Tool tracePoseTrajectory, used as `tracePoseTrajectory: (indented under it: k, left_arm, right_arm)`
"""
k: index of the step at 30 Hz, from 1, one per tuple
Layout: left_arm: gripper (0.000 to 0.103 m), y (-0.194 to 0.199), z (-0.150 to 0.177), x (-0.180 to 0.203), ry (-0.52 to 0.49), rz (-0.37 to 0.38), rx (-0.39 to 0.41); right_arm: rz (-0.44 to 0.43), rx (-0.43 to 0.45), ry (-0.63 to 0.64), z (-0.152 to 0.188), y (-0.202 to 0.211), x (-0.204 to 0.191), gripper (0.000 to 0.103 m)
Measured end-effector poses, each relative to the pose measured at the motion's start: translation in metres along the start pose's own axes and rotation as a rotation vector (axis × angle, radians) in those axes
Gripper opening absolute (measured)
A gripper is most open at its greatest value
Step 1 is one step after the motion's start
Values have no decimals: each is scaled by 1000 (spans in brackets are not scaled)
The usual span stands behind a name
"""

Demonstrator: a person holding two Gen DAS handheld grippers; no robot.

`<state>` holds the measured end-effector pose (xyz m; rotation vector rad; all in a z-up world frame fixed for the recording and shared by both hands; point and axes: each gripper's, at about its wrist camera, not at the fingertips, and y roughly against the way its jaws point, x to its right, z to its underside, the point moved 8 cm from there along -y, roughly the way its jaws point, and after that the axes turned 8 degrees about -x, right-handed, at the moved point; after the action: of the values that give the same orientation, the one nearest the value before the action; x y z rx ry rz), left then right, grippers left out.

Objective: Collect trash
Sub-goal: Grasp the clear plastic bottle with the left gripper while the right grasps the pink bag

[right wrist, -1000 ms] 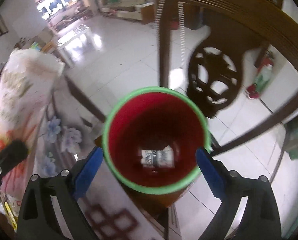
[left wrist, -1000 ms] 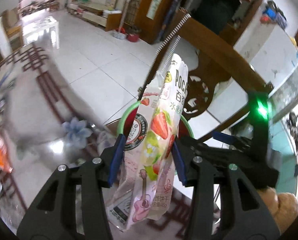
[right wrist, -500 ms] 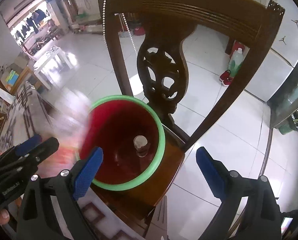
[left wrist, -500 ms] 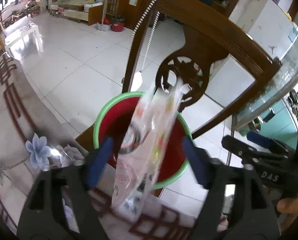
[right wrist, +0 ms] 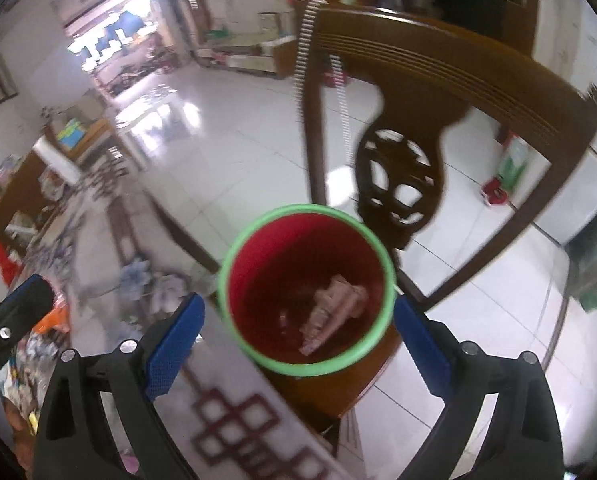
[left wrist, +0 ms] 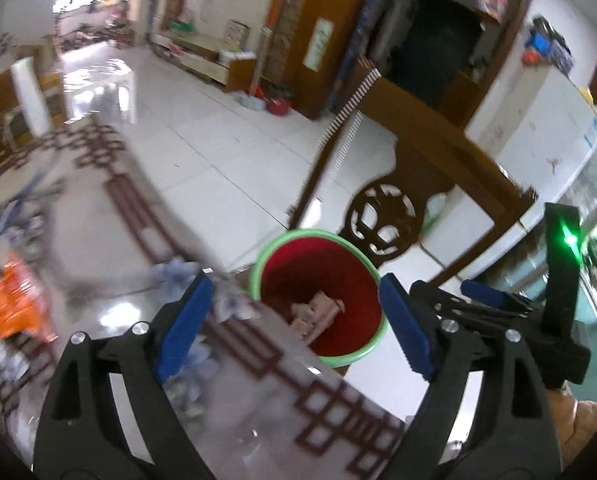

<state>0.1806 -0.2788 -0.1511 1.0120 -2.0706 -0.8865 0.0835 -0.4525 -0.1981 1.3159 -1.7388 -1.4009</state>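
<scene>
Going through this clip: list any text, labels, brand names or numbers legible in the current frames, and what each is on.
No text is legible.
Snack wrapper in the red bin: print blurred, unreadable.
White paper sign on the wooden wall panel: characters too small and blurred.
Blue label on the white appliance: too small to read.
Orange packet on the table: motion-blurred, unreadable.

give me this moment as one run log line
left gripper: open, empty | right gripper: open, empty | snack wrapper: lying inside red bin | bin: on wooden chair seat beside table
</scene>
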Motion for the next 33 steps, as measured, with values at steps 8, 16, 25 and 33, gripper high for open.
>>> tracePoseTrajectory:
  k: [8, 16, 25, 33]
  left_arm:
    - [87, 88, 40, -65, 139, -171, 131]
    - [87, 132, 106, -143, 324, -314, 131]
    - [87, 97, 142, -182, 452, -318, -39]
    - [85, 38, 162, -195, 513, -375, -179]
  right_arm:
    - [-95, -10, 150, 18, 6, -70, 96]
    - [-145, -72, 289, 50, -1, -128, 96]
    - [-188, -172, 339, 107, -13, -148, 96]
    - [-170, -150, 303, 101, -4, -127, 96]
